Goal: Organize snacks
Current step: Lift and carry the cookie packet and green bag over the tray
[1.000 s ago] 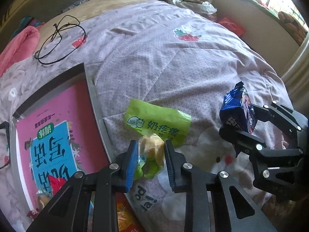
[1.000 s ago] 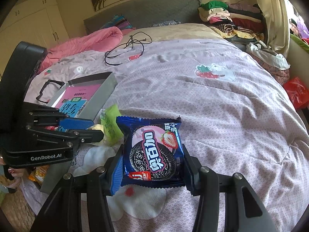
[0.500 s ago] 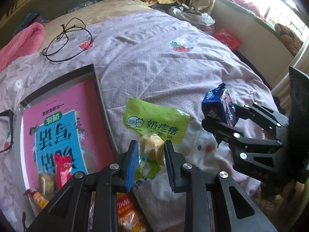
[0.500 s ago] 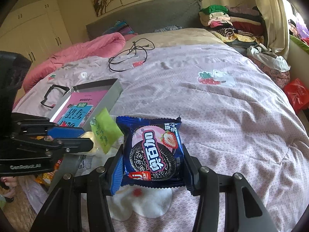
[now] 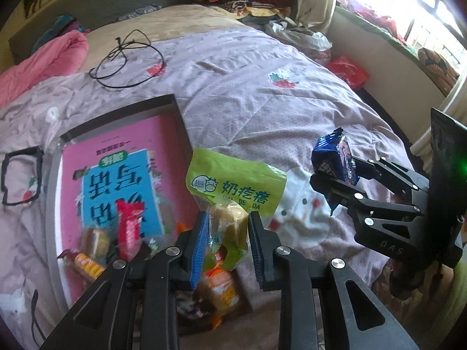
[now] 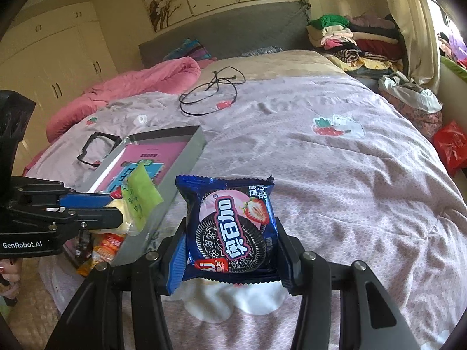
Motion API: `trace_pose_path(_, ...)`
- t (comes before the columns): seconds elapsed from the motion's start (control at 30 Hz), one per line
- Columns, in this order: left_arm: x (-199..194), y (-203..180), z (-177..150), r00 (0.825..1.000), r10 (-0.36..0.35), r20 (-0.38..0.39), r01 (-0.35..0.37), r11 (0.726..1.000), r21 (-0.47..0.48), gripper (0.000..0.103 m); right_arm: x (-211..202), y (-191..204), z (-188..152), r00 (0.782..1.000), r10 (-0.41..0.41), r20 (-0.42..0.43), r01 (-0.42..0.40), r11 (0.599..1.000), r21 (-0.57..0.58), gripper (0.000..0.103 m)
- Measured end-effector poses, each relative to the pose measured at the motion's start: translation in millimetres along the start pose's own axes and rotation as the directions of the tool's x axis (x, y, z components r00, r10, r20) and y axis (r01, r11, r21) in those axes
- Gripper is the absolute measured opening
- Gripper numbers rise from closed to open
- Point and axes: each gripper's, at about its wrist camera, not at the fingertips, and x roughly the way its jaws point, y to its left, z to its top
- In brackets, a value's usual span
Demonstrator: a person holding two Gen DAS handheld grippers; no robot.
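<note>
My left gripper [image 5: 226,227] is shut on a green milk candy bag [image 5: 236,188] and holds it in the air over the right edge of the grey box [image 5: 181,116]. The bag also shows in the right wrist view [image 6: 140,192], held by the left gripper [image 6: 116,215]. My right gripper [image 6: 230,250] is shut on a blue Oreo strawberry packet [image 6: 230,224], lifted above the bed; it shows in the left wrist view [image 5: 335,160] at the right. The box holds a pink book [image 5: 116,175] and several snacks [image 5: 128,233].
A black cable [image 5: 125,58] lies on the lilac quilt [image 5: 248,96] beyond the box. A pink blanket [image 6: 140,87] lies at the head of the bed. Clothes [image 6: 356,38] are piled at the far right. A red bag [image 6: 451,145] lies beside the bed.
Both grippers have risen with their packets. The left gripper has drawn back toward the box's near end, so the snacks inside have come into view.
</note>
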Motion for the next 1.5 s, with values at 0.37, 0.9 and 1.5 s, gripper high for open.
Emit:
trace_pose_path(0.37,-29.7,28.5,-18.0,0.999,0.025,0.037,-0.023,0.998,-0.053,0.028,-13.2,40.4,-3.6,0.998,0.052,0.026,-0.051,0.998,-0.043,0.052)
trace_pose_path(0.9,-67.8,72.7,-38.6,0.993,0.08,0.087,-0.067,0.988,-0.142,0.028,-26.9,82.1,-6.0,0.994,0.096,0.042,-0.092,0.992,-0.09,0.052)
trace_pose_path(1.5,-82.6,130.5,-69.7,0.985,0.149,0.088,-0.121,0.956,-0.267,0.028,-21.3,160.2,-21.7,0.983,0.184,-0.022,-0.184,0.954,-0.237,0.052)
